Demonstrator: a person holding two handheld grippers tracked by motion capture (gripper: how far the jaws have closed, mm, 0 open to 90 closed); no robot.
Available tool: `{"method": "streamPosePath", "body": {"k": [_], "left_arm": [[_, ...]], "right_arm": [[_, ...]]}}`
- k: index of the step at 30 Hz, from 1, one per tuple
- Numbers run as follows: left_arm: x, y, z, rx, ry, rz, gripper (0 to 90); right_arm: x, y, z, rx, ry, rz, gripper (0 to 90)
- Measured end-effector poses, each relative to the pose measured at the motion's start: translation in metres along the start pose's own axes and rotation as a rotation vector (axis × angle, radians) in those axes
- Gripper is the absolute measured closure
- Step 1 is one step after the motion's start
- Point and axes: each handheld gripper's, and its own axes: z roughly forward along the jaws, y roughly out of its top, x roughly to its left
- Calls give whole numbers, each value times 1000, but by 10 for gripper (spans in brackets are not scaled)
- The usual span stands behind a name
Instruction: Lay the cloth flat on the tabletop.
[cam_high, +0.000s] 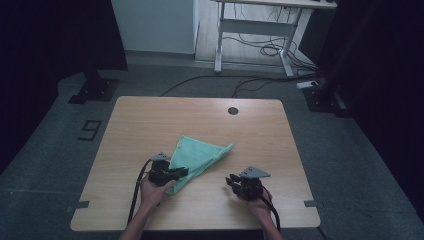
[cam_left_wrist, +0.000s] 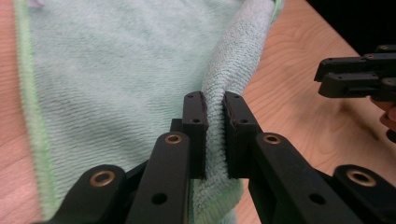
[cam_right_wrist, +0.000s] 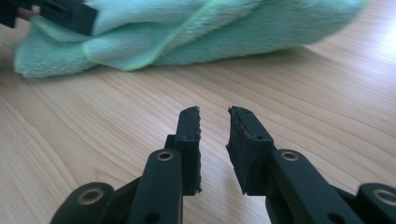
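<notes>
The left gripper (cam_left_wrist: 215, 135) was clamped on a fold of the cloth (cam_left_wrist: 116, 79) — mid-fold, likely. The right gripper (cam_right_wrist: 214, 149), jaws slightly apart and empty, needed the corner ahead of it.

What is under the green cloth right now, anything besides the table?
Around the green cloth only the wooden table shows. The left tongs pinch a raised fold at its near edge. The cloth is folded over itself, so whatever lies beneath the layers is covered and cannot be seen.
</notes>
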Motion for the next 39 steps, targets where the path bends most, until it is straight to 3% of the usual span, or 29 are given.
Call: {"method": "streamPosePath", "body": {"k": [3,9,14,25,28,34,39], "left_arm": [[4,-1,3,15,21,-2,806],[10,-4,6,33,24,-15,804],[10,-5,6,36,21,-13,804],[7,-6,6,43,27,3,804],[6,-7,6,44,27,6,804],[3,-10,6,47,29,16,800],[2,-11,6,45,32,20,784]], "right_arm": [[8,6,12,8,27,-12,701],[22,21,43,27,75,-1,654],[28,32,61,41,64,12,626],[23,38,80,42,39,116,584],[24,39,85,53,37,121,619],[25,41,88,66,19,103,814],[26,42,88,69,23,85,870]]}}
